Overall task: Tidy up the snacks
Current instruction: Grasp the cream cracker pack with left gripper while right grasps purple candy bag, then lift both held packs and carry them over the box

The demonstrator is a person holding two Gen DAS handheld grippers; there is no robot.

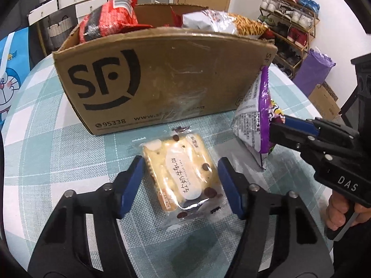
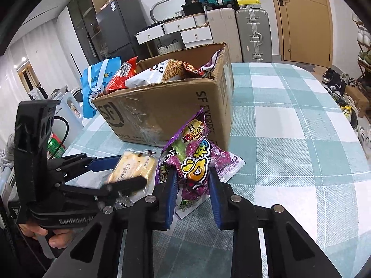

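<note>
A clear-wrapped cream cake packet (image 1: 183,173) (image 2: 134,166) lies on the checked tablecloth (image 1: 58,153) in front of a cardboard box (image 1: 162,76) (image 2: 162,106). My left gripper (image 1: 179,180) (image 2: 120,171) straddles it, both blue pads against the wrapper's sides. A purple snack bag (image 2: 194,162) (image 1: 257,120) stands tilted at the box's near right corner, with my right gripper (image 2: 192,190) (image 1: 276,127) shut on its lower part. In the box lie a red bag (image 1: 109,18) and a silver bag of stick snacks (image 1: 220,23), among others.
A hand (image 1: 343,213) holds the right gripper's handle. Off the table stand a shoe rack (image 1: 289,23), a purple sack (image 1: 315,69), a blue cartoon bag (image 2: 97,85) and suitcases (image 2: 252,34). The tablecloth (image 2: 289,127) runs on to the right of the box.
</note>
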